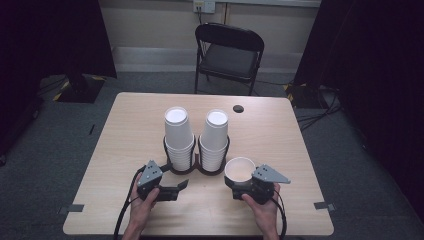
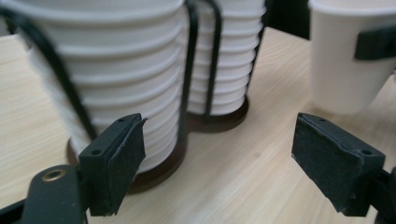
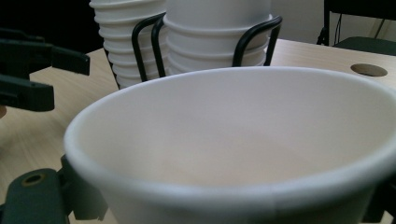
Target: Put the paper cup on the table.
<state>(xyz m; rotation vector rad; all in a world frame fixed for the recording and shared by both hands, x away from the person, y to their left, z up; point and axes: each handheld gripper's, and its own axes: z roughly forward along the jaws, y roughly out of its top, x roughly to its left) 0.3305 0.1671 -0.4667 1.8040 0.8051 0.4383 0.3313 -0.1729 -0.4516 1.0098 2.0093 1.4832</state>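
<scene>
On the left, the left gripper [image 1: 181,186] is hovering low over the tabletop [image 1: 125,130], its fingers [image 2: 116,158] standing spread with nothing between them, pointing toward the near base of the dark wire cup holder [image 1: 196,167]. The left hand [image 1: 144,200] is gripping it from behind, the forearm coming in from the near edge. In the holder, two stacks of white paper cups are standing mouth down side by side: the left stack [image 1: 178,137] and the right stack [image 1: 214,137], just beyond both grippers. To the right, a single paper cup [image 1: 240,170] is sitting upright, mouth open, between the fingers of the right gripper [image 1: 241,187], which are pinching its lower body; it is just beside the holder's right ring. The right hand [image 1: 262,200] is wrapping the gripper from below. A folding chair [image 1: 227,55] is standing beyond the tabletop's far edge.
</scene>
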